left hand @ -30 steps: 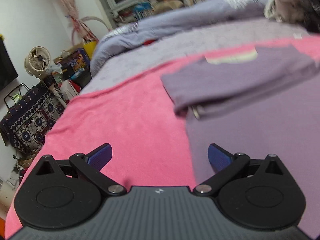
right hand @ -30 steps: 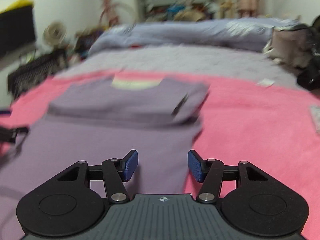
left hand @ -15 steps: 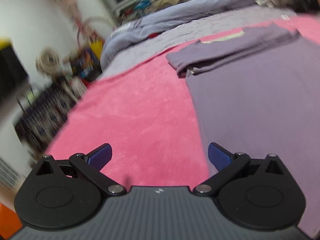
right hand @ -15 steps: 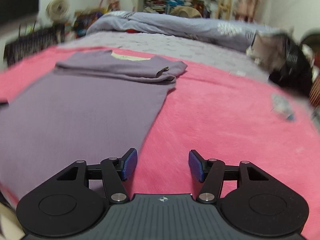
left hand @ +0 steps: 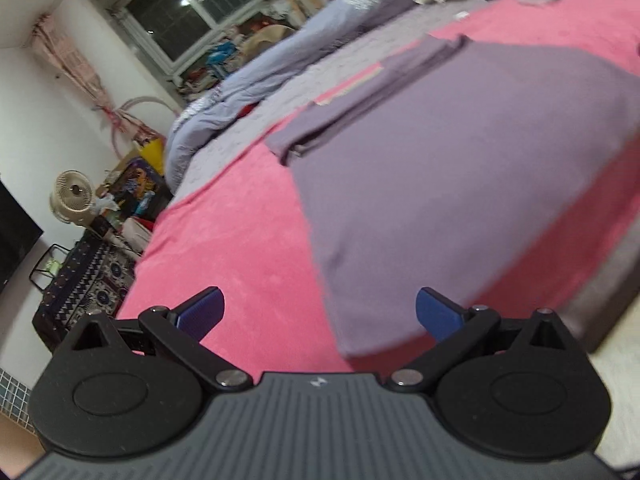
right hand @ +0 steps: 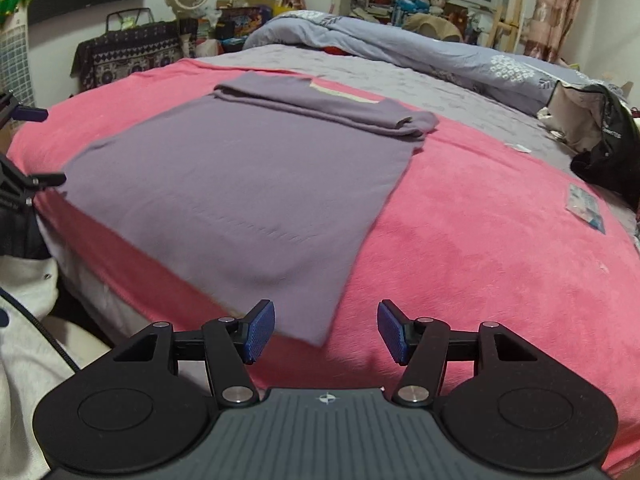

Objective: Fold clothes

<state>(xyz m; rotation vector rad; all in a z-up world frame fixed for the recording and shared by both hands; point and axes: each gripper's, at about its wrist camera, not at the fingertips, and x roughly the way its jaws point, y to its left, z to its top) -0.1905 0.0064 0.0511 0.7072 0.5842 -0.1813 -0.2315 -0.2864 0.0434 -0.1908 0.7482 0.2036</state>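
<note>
The bed is covered near its front edge by a pink blanket that hangs over that edge. A purple shirt lies flat on the blanket, its hem near the front edge and its upper part folded back on itself toward the far side. Beyond the blanket a grey quilted sheet shows, with a light blue duvet bunched along the far edge. A small printed packet lies on the blanket toward the right edge, and dark and beige clothing is heaped at the far right corner.
</note>
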